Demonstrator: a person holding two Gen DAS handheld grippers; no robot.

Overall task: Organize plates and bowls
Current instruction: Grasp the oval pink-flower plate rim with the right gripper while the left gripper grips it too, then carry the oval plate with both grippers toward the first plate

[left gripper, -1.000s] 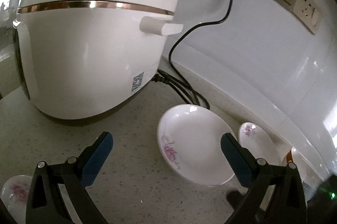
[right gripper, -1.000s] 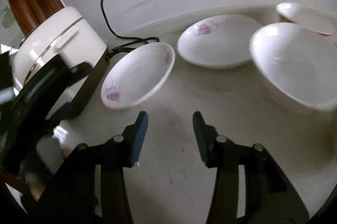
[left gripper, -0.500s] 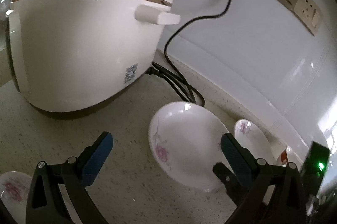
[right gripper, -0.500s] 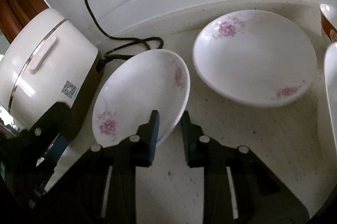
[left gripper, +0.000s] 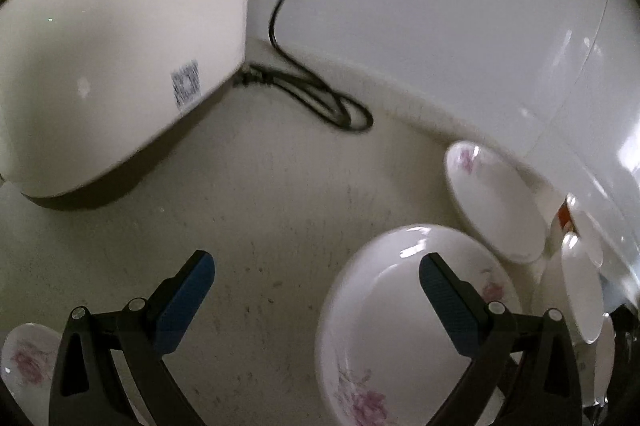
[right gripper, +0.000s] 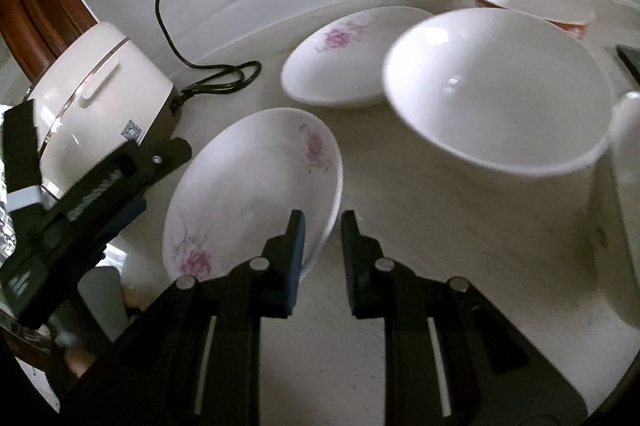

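Plates and bowls lie scattered over a pale speckled tabletop that ends at a white tiled wall.

Left wrist view: the left tongs stand wide open, blue pads well apart, nothing pressed between them. The right-hand pad overlaps a flowered plate that looks tilted, its pink bloom near the bottom edge of the view. Beyond that plate a second plate lies close to the wall edge of the tabletop. Further right, blurred white dishes crowd the frame edge; I cannot tell them apart. A small flowered dish shows at the lower left. A white rice cooker fills the upper left, and its black cord loops on the tabletop and runs up the wall.

Right wrist view: the right tongs are clamped on the near rim of the flowered plate, the jaws narrow with the rim between the pads. The plate tilts, its far side towards the rice cooker. The left tongs reach in from the left, beside that plate. The second plate lies behind it, near the wall. A plain bowl overlaps the second plate's right side, and a bowl with red trim stands behind that, at the wall. The cord coils by the cooker.
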